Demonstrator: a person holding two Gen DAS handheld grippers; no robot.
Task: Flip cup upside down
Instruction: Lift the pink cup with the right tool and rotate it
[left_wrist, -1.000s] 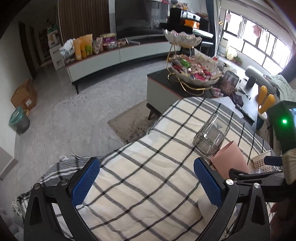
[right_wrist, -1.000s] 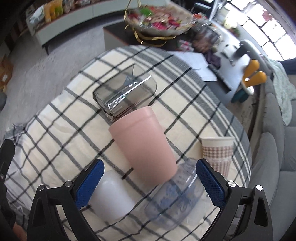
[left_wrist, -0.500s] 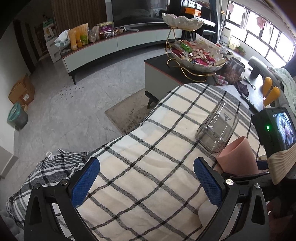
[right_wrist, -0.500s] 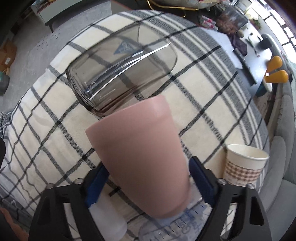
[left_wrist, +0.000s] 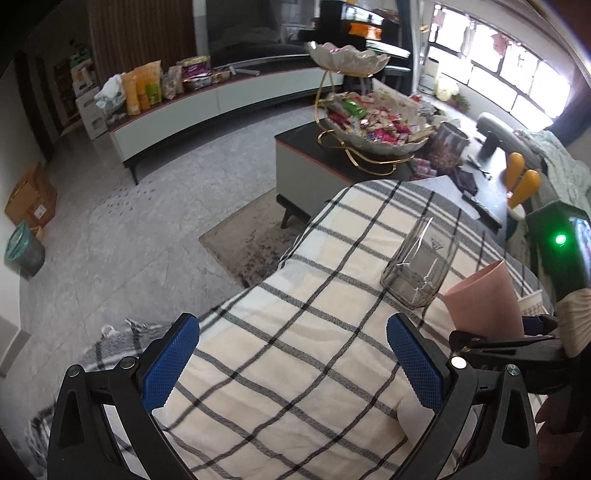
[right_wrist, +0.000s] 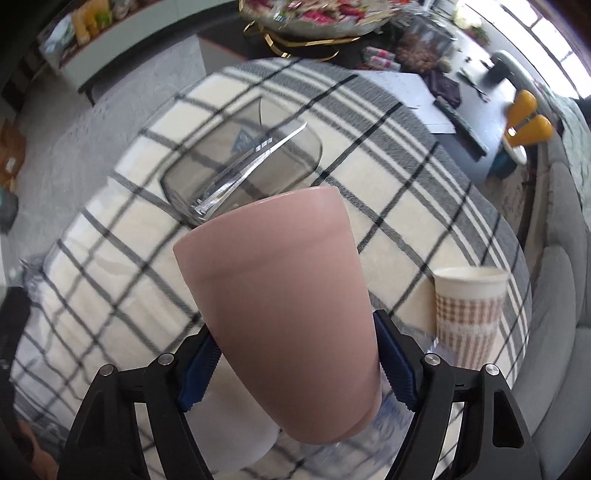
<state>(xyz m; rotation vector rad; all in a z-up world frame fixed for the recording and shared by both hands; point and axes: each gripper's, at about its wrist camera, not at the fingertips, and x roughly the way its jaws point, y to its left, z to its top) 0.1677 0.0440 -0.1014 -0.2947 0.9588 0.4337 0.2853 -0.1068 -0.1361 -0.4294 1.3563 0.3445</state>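
My right gripper (right_wrist: 297, 365) is shut on a pink cup (right_wrist: 284, 306), its blue pads against both sides, and holds it tilted above the plaid cloth with its rim pointing away from me. The pink cup also shows at the right of the left wrist view (left_wrist: 484, 299), held in the right gripper (left_wrist: 517, 345). My left gripper (left_wrist: 291, 373) is open and empty, low over the cloth, left of the cup.
A smoky glass cup (right_wrist: 240, 162) lies on its side on the plaid-covered table (right_wrist: 424, 206) just beyond the pink cup. A checked paper cup (right_wrist: 469, 314) stands at the right. A white cup (right_wrist: 236, 428) and a clear cup lie under the gripper. A coffee table with a snack stand (left_wrist: 369, 122) is beyond.
My right gripper moved forward onto the pink cup, shut on it and lifted it off the cloth. The left gripper stayed open and shifted only slightly.
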